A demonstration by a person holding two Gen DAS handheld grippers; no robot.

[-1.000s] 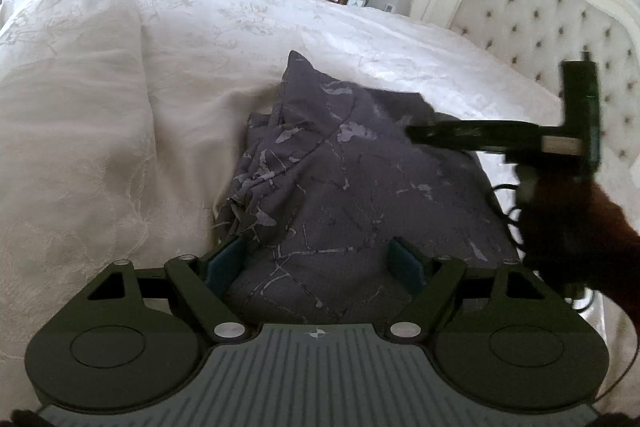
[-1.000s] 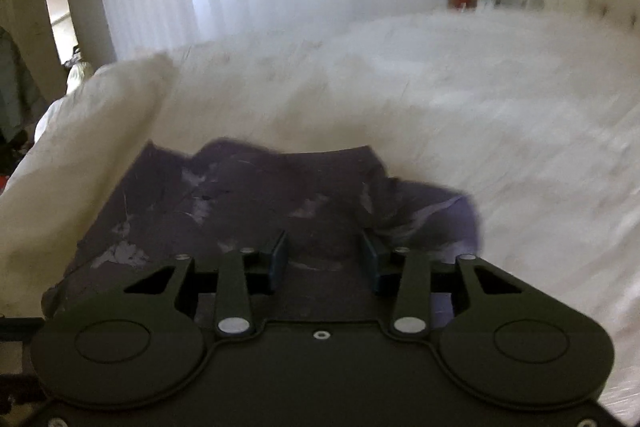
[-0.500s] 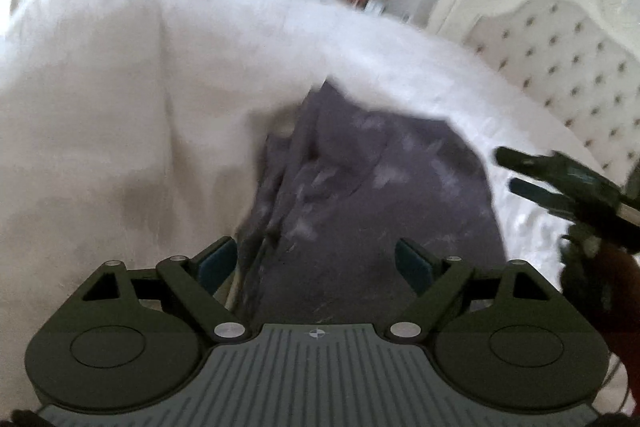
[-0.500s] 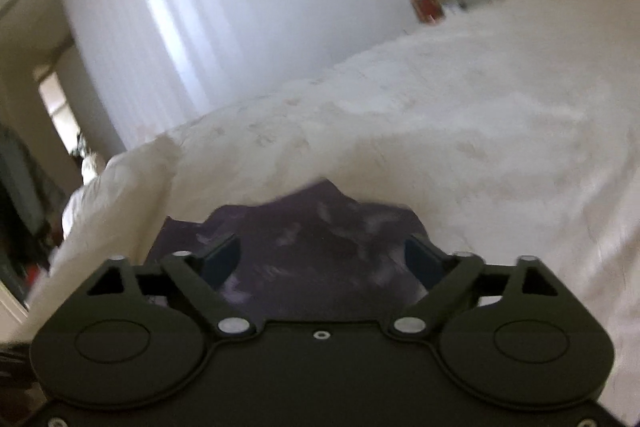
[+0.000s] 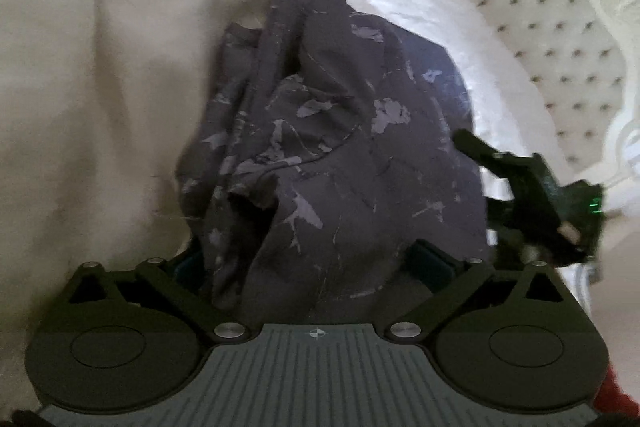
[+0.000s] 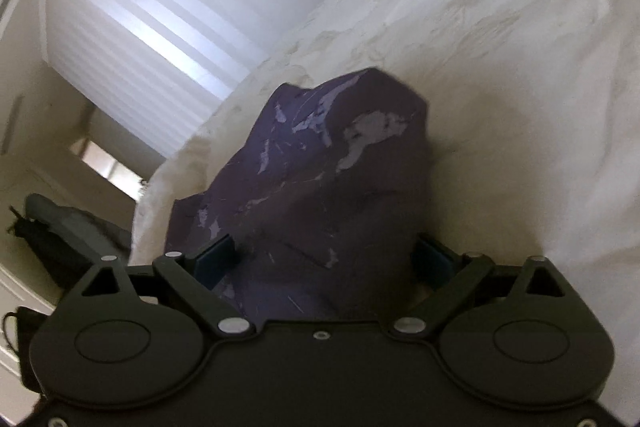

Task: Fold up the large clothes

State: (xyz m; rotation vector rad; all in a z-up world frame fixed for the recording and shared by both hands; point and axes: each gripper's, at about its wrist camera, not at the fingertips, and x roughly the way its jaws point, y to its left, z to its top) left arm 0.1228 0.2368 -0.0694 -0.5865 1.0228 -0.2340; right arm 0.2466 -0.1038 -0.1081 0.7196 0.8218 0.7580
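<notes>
Much bare bedspread [image 5: 92, 99], rumpled garment [image 5: 344, 163] (centred)

A crumpled dark purple garment [image 5: 340, 155] lies on the cream bedspread [image 5: 100, 87]. The left gripper [image 5: 312, 261] is opening, its jaws wide around the cloth's near edge. The right gripper [image 5: 520, 187], blurred, hovers by the tufted headboard [image 5: 552, 39].

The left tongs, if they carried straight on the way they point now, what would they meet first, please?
Most likely the dark purple patterned garment, bunched on the white bedspread right ahead. The left tongs are opening, cloth between their tips; contact is unclear.
</notes>
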